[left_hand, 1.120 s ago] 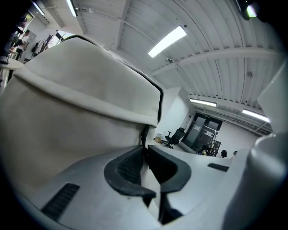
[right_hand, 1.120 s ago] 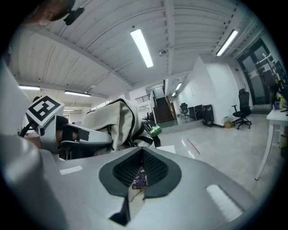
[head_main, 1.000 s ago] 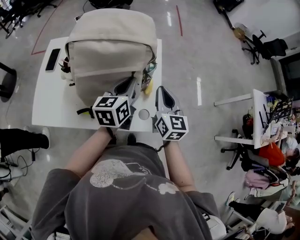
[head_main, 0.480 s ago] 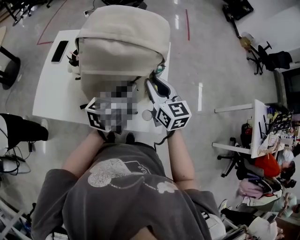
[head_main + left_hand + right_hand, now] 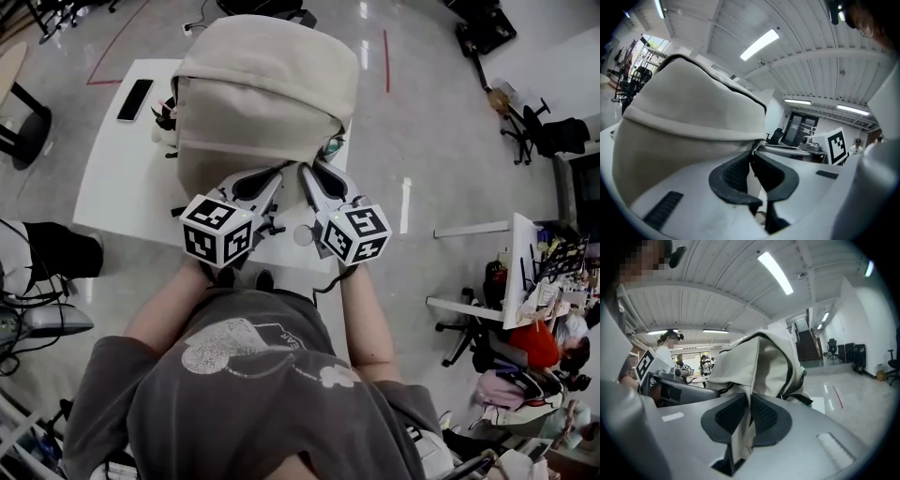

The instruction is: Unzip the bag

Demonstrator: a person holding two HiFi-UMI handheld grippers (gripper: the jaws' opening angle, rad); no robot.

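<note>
pinching the beige backpack by its zip with the left gripper, just now closing the right gripper on its cloth.

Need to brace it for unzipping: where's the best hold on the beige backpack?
The loose fabric flap on the backpack's near side, approached level from the person. It stands out as a thin upright fold, so jaws fit across it. The right hand-held gripper, jaws just closing, has it between them.
</note>
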